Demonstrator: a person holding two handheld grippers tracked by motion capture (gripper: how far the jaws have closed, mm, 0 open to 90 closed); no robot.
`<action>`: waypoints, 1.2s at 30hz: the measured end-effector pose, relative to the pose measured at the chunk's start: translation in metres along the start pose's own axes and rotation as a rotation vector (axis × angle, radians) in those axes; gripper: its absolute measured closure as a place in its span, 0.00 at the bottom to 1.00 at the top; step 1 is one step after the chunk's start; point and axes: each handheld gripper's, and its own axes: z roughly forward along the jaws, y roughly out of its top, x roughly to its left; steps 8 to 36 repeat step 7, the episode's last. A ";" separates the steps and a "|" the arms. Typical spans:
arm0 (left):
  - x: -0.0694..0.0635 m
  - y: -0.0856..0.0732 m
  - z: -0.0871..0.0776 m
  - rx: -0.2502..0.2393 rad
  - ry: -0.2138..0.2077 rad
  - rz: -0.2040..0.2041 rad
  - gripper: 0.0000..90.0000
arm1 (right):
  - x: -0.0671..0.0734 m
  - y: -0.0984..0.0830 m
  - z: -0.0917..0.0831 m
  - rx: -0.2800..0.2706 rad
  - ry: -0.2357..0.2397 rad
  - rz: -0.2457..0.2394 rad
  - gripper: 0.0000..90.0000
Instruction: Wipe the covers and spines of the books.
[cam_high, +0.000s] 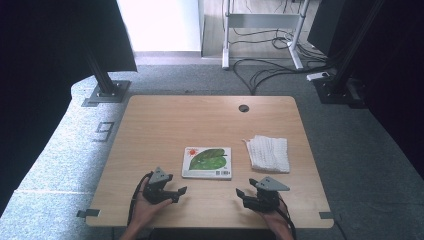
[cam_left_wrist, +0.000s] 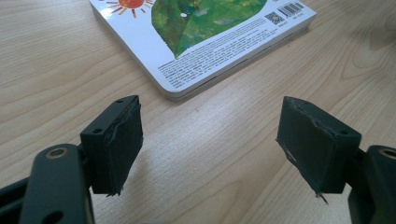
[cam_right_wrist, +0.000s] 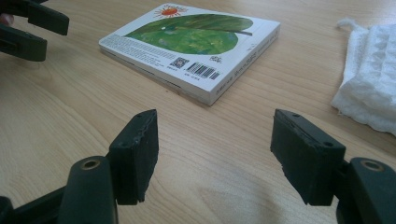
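Near the front edge of the wooden bench (cam_high: 150, 120), the left gripper (cam_high: 176, 194) and the right gripper (cam_high: 243, 196) are held low, each with its fingers spread wide and nothing between them. Just beyond them, between the two, a board book (cam_high: 207, 162) with a green leaf cover is laid flat. To its right, apart from it, a folded white cloth (cam_high: 269, 153) is seen.

Board book (cam_high: 207, 162): closed, flat, back cover up showing a green leaf, mid-table.
Towel (cam_high: 269, 153): white, waffle-textured, folded, just right of book.
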 end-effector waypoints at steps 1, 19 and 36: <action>0.000 0.000 0.000 0.001 0.001 0.000 0.25 | -0.001 0.000 0.000 0.000 0.001 0.002 0.35; 0.001 0.001 0.001 0.001 0.003 -0.002 0.25 | -0.003 -0.001 0.001 0.002 -0.005 -0.001 0.35; 0.001 0.001 0.001 0.001 0.003 -0.002 0.25 | -0.003 -0.001 0.001 0.002 -0.005 -0.001 0.35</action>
